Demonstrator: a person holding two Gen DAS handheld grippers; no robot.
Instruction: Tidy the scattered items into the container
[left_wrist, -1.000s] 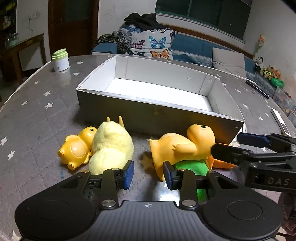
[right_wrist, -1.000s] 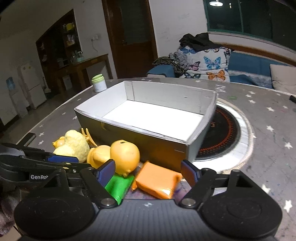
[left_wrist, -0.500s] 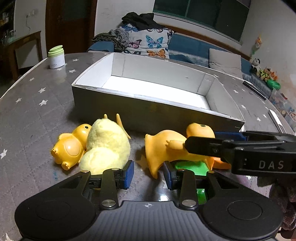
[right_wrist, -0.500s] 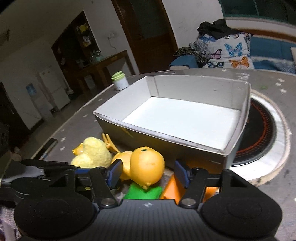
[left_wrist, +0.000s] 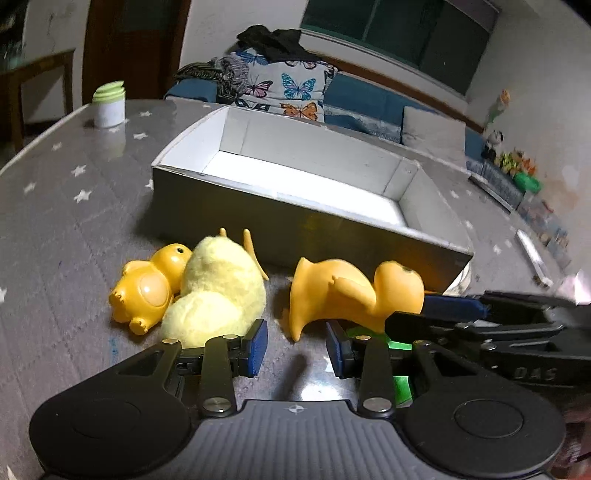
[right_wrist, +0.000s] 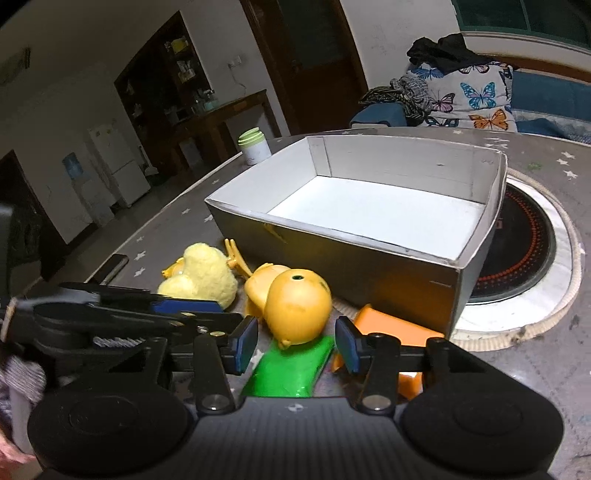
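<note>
One box (left_wrist: 280, 236), two rubber ducks (left_wrist: 354, 295), one plush chick (left_wrist: 218, 291), green packet (right_wrist: 291, 365), orange packet (right_wrist: 391, 325), one jar (left_wrist: 109, 103)

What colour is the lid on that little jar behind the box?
Light green, on a white jar; clearest in the left wrist view.

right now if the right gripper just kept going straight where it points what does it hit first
Most likely the orange duck's head, which sits just ahead between the open fingers of the right gripper, above the green block. Depth is hard to judge.
</note>
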